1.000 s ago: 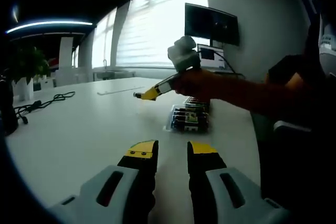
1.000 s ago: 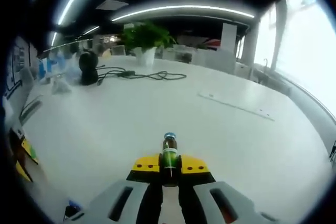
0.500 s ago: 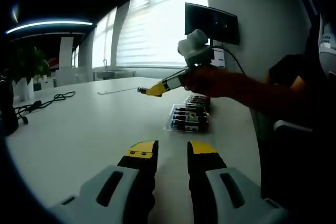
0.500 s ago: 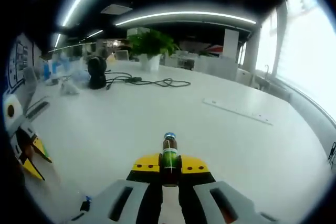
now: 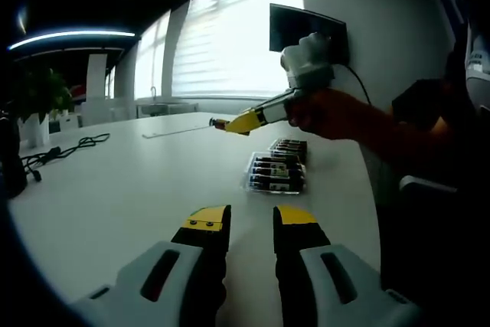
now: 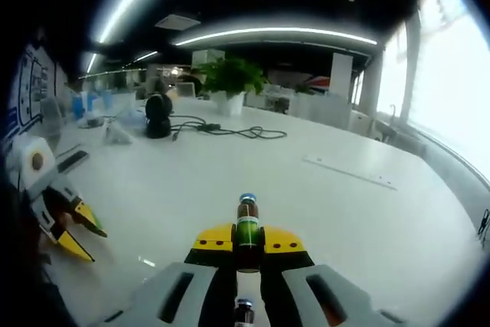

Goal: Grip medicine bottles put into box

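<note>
The right gripper (image 6: 246,241) is closed on a small medicine bottle (image 6: 246,223), its yellow-tipped jaws pinching the green-labelled body so the blue cap points forward over the white table (image 6: 321,212). In the left gripper view the same tool is held aloft in a person's hand (image 5: 325,112), above the clear box (image 5: 277,170) with its rows of dark bottles (the box sits near the table's edge). The left gripper (image 5: 251,223) rests low over the table, jaws slightly parted and holding nothing.

The bottle looks like glass: light, rigid and probably slick, so it could rotate or slip if squeezed near the cap. Holding it across the labelled middle, as here, seems the surest grip. Lowering it into a free slot will likely need care, since neighbouring bottles stand close together.
</note>
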{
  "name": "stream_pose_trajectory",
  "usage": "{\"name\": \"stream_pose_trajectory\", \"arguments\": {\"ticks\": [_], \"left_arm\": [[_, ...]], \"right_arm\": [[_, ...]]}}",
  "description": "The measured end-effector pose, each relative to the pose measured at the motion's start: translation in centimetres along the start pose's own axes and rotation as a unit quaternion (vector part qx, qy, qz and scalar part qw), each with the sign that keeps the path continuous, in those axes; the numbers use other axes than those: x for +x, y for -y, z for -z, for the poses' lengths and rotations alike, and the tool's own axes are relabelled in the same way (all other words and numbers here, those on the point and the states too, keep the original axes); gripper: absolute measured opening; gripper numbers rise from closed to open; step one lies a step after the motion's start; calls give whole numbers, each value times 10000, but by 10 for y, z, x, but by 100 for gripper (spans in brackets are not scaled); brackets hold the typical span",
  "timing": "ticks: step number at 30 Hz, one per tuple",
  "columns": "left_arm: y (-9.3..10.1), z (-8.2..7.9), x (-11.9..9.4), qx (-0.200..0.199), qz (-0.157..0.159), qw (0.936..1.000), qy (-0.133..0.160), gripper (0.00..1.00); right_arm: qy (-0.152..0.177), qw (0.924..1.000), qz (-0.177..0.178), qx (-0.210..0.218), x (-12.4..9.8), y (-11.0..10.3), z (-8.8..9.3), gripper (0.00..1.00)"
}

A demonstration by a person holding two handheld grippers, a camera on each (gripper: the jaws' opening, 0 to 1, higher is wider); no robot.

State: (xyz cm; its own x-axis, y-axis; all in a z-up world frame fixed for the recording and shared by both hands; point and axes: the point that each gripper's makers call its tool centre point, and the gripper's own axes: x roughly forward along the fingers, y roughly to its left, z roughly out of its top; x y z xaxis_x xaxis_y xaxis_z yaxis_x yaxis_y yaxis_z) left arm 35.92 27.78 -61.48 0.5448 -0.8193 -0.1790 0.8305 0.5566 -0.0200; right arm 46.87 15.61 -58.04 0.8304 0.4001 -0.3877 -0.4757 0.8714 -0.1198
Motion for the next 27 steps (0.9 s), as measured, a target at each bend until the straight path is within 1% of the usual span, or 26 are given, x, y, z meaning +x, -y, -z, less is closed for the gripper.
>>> {"name": "stream_pose_trajectory", "arguments": {"ticks": [4, 9, 13, 27], "left_arm": [[0, 0, 0, 6, -4, 10000, -5, 16], [0, 0, 0, 4, -4, 10000, -10, 16], [0, 1, 0, 10, -9, 10000, -20, 16], [-1, 0, 0, 20, -9, 10000, -18, 16]], "right_arm": [[37, 10000, -31, 30, -7, -4, 2, 6], [37, 10000, -61, 57, -11, -7, 5, 6], [6, 9999, -79, 117, -14, -9, 11, 6], [-11, 9996, -207, 168, -29, -30, 19, 6]]}}
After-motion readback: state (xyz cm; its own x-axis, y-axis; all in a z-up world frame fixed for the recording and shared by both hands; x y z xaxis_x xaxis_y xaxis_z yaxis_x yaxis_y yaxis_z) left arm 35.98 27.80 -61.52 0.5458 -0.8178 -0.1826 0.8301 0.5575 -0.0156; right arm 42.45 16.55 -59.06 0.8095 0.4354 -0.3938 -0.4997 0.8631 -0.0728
